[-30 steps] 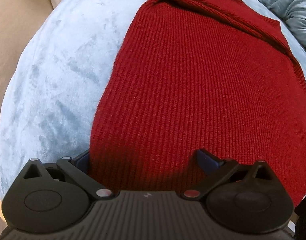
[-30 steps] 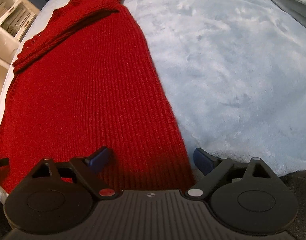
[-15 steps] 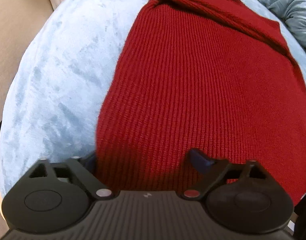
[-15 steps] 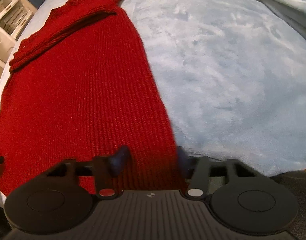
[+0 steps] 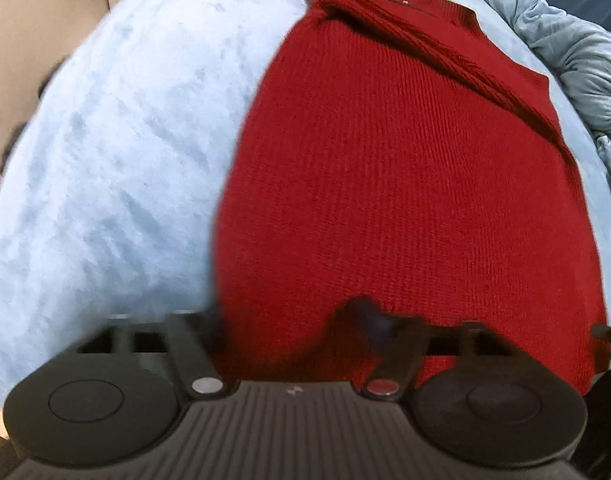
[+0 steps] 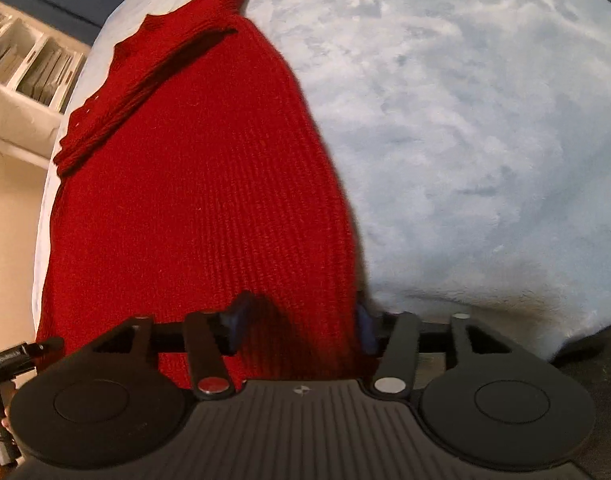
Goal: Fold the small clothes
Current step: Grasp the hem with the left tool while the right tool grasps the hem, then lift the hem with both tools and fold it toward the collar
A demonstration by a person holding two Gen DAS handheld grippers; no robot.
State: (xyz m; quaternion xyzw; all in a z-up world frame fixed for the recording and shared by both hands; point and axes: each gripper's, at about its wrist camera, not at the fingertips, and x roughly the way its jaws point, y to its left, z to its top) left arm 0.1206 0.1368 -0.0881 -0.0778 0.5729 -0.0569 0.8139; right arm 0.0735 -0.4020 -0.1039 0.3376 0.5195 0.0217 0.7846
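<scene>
A red knit sweater (image 5: 405, 160) lies flat on a light blue plush blanket (image 5: 105, 160), hem toward me and collar far away. My left gripper (image 5: 289, 320) is at the hem's left corner, its jaws drawn in around the bunched red fabric. In the right wrist view the sweater (image 6: 193, 184) fills the left half. My right gripper (image 6: 301, 324) is at the hem's right corner, its blue pads narrowed onto a fold of the knit. Folded sleeves lie across the collar end.
A crumpled grey-blue cloth (image 5: 577, 64) lies at the far right of the blanket. A white shelf unit (image 6: 29, 64) stands beyond the blanket's left edge. The blue blanket (image 6: 465, 120) stretches wide to the right of the sweater.
Both grippers have closed from wide open onto the hem corners of the sweater. The fabric between each pair of pads has bunched up and lifted slightly.
</scene>
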